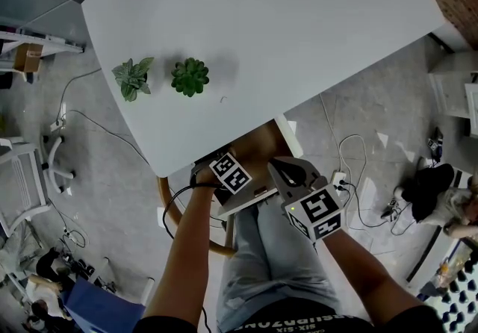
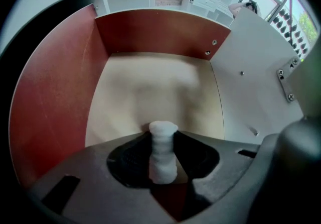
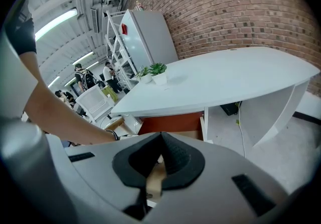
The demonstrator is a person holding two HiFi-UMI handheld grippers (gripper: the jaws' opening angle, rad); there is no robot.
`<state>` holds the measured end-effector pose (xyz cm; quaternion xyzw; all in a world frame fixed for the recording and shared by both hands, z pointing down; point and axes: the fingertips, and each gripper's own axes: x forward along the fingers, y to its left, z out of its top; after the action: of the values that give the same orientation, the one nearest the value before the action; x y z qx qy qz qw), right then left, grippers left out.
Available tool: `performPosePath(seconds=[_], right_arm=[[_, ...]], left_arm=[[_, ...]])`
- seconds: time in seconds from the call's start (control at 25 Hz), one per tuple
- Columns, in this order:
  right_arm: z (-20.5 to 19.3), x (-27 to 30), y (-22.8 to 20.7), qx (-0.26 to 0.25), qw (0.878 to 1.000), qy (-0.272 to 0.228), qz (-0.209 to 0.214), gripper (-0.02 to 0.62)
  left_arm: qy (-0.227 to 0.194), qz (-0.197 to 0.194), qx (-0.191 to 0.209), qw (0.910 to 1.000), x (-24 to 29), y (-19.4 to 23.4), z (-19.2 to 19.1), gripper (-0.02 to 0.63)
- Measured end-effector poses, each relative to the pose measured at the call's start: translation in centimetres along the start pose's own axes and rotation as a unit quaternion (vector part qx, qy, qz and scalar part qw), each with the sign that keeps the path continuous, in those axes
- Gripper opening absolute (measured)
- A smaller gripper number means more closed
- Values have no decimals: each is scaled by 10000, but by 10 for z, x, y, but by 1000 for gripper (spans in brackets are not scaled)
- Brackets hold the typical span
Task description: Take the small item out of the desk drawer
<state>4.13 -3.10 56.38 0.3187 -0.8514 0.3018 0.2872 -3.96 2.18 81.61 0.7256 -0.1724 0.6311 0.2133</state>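
gripping the small item (image 2: 163, 153) with the left tool (image 2: 163, 140): jaws closed on a white, soft-looking roll lying along them, far end poking out past the pads. sitting low inside the open drawer (image 2: 55, 97), with red-brown walls to the left and at the back, a pale floor ahead and a white panel on the right. cannot tell whether the roll's far end touches the floor or hangs just clear of it.

judging the step in hand to be the lift-out. raise straight up first, rather than pulling towards the body, so as to clear the drawer's walls and the edge of the white counter (image 1: 284, 33) above. squeeze firmly but gently; looks compressible, so likely to deform if crushed and to slip if jerked. move slowly and avoid twisting the wrist, given so narrow a thing in the pinch. mind the left wall, close on that side.

holding the right tool (image 3: 159, 160) outside the drawer, jaws closed on nothing, pointed across the counter towards the two small plants (image 1: 190, 76). leave it there, or rest it against the drawer front to stop any sliding shut. once clear of the drawer, carry the roll out to the open side, well apart from the plants.
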Motion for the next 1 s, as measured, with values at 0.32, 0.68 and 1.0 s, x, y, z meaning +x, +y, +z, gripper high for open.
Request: performPosePath(seconds=[0.32,0.68,1.0], right_arm=[[3,-1,5,-40,10000,-24,46,-3],[11,-8,13,-115,9999,-92,51,-3],[19,-12,21,-163,9997,-153,58,-3]], left_arm=[[-232,-95,-273,9993,-10,4,6,143],[-479,-43,-528,9974,-26,6,15,143],[-632,-60,-678,9957,-36,-1,17,141]])
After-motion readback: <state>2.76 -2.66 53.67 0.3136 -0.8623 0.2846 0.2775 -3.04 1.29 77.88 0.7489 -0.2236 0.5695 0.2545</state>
